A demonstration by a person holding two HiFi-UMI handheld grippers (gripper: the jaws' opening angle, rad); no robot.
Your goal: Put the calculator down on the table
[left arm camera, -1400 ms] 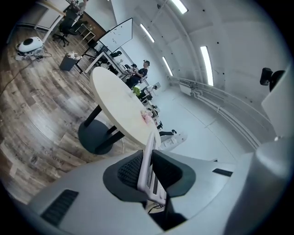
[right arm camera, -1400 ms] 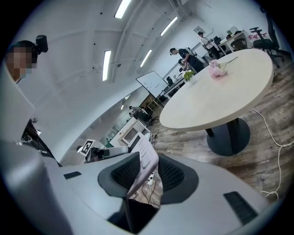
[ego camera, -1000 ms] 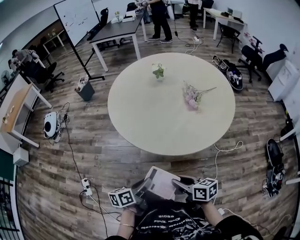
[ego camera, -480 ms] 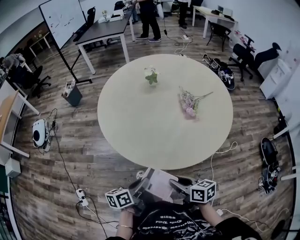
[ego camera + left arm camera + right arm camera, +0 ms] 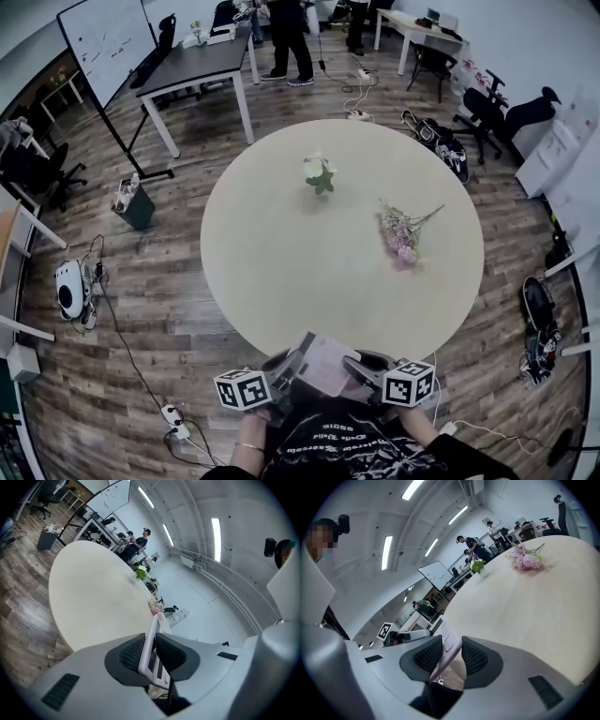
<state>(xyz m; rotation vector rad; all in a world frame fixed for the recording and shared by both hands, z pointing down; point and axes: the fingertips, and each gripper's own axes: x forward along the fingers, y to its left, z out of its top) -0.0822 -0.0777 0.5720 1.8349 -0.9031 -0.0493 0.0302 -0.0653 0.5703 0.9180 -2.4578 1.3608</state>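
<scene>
Calculator is hanging in the air just at the near rim of the round tabletop, not yet resting on it. The left claw is clamping one thin edge and the right claw is pressing on the opposite edge. It is looking like a light, stiff plastic slab with slick sides. Holding it by the two edges is probably suiting it, and lowering it level should be sparing the keys a knock.

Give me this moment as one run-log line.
left gripper: shut on calculator | right gripper: shut on calculator | calculator: held at table near edge, not yet down
</scene>
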